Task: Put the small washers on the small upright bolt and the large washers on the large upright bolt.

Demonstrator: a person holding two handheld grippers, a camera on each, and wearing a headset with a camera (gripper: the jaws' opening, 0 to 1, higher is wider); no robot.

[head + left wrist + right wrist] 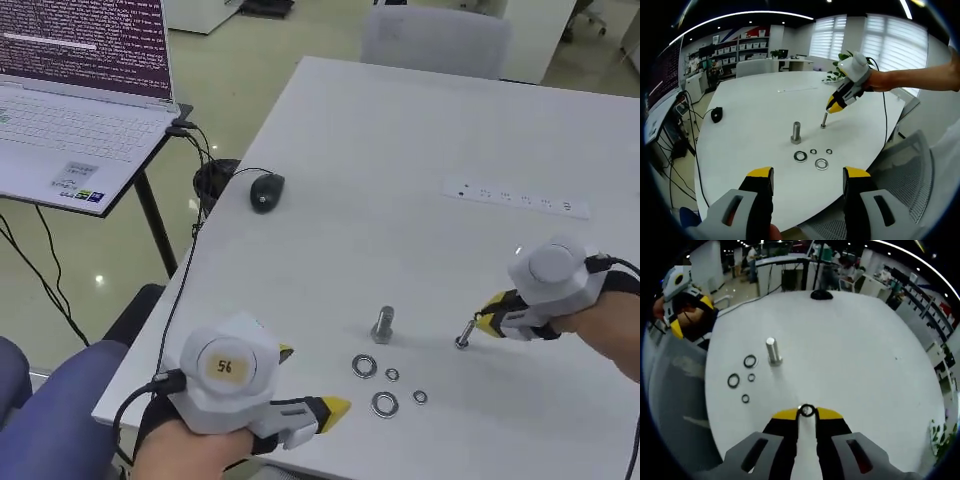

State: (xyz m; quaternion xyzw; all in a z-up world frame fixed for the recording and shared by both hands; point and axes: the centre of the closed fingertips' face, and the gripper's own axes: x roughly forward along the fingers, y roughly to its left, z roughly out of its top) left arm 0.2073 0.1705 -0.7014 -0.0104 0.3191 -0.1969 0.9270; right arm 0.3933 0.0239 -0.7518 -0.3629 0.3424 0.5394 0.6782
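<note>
White worktop [400, 150] in an open office, laptop [70, 110] parked off the left edge

Left tool [310, 380] hangs over the near edge, released with nothing in it, probably waiting its turn. The large bolt [384, 325] stands upright mid-worktop with four loose washers [384, 404] lying flat just in front of it, two big and two small, so most of the job looks undone. Right of those is the small bolt [464, 335], and the right tool [487, 320] sits at its top, clenched on what looks like a small washer [806, 411], I'd guess lining it up to thread on.
</note>
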